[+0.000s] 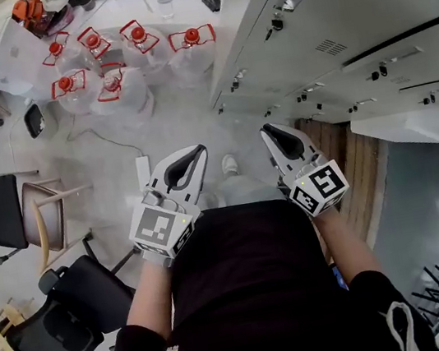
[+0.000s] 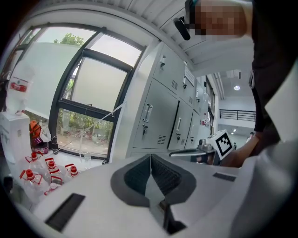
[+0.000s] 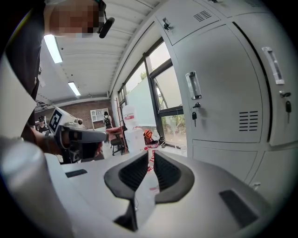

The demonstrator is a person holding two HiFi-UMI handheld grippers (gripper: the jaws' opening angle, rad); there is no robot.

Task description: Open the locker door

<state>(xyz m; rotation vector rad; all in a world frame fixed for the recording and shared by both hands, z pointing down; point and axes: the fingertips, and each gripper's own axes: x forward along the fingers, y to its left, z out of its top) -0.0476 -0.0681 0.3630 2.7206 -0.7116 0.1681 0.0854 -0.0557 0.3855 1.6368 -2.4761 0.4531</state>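
left claw [image 1: 197, 152] closed empty, right claw [image 1: 267, 132] closed empty, lockers [image 1: 324, 3] cut off at frame edge

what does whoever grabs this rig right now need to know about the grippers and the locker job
Grippers: the left hand-held gripper is shut and empty, held out in front of the body. The right hand-held gripper is shut and empty, on the side nearer the lockers.
Things: the locker door ahead of the right one is closed. Nothing touches its handle, and a key hangs in the lock below it.
Done: nothing yet.
Left: open the jaws, reach the handle, grip it and pull the door open.
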